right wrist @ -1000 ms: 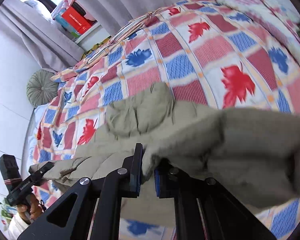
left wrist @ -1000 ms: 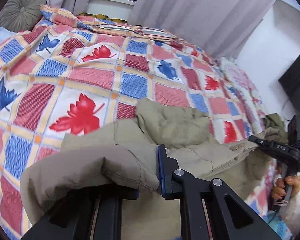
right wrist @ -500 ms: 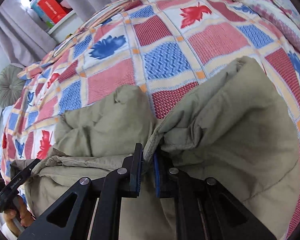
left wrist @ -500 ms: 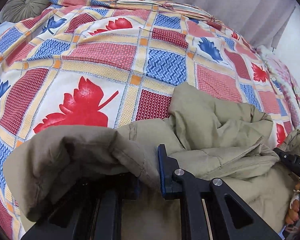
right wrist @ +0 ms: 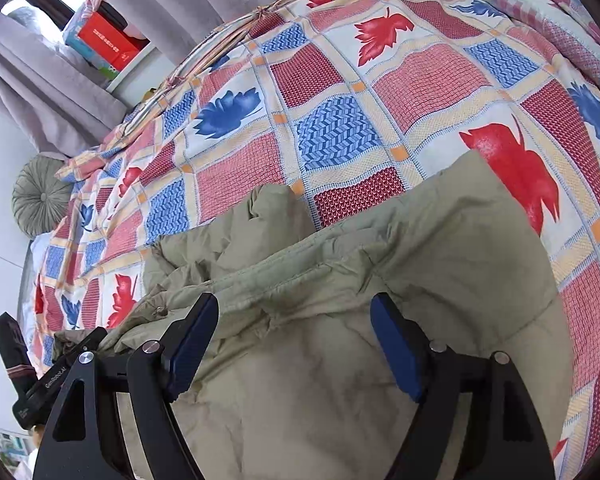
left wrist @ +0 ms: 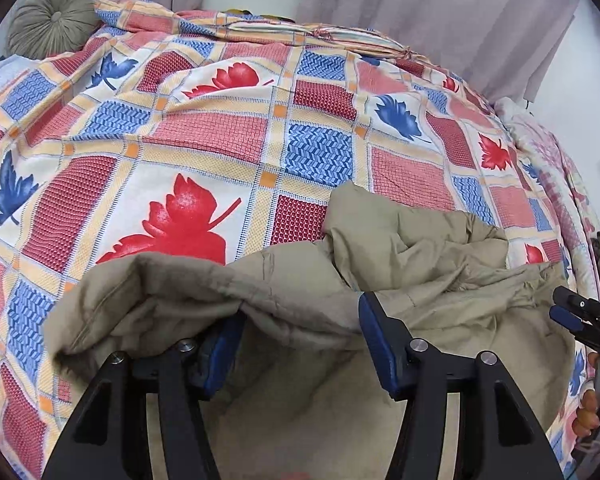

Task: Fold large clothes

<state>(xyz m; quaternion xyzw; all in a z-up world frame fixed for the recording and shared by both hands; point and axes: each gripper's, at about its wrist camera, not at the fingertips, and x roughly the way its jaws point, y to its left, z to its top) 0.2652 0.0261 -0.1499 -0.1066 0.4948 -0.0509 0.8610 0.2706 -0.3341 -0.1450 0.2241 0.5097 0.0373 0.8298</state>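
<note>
Left wrist view first: our left hand-held gripper (left wrist: 296, 342) has let go, its jaws opening, and the khaki padded jacket (left wrist: 400, 268) that it pinched a second ago now lies slack between the pads on the leaf-patterned quilt (left wrist: 204, 152). To the right, our right hand-held gripper (right wrist: 294, 340) is opening too, the jacket's folded edge resting loose between its fingers. We judge this fold laid down; smoothing or another fold comes next.
</note>
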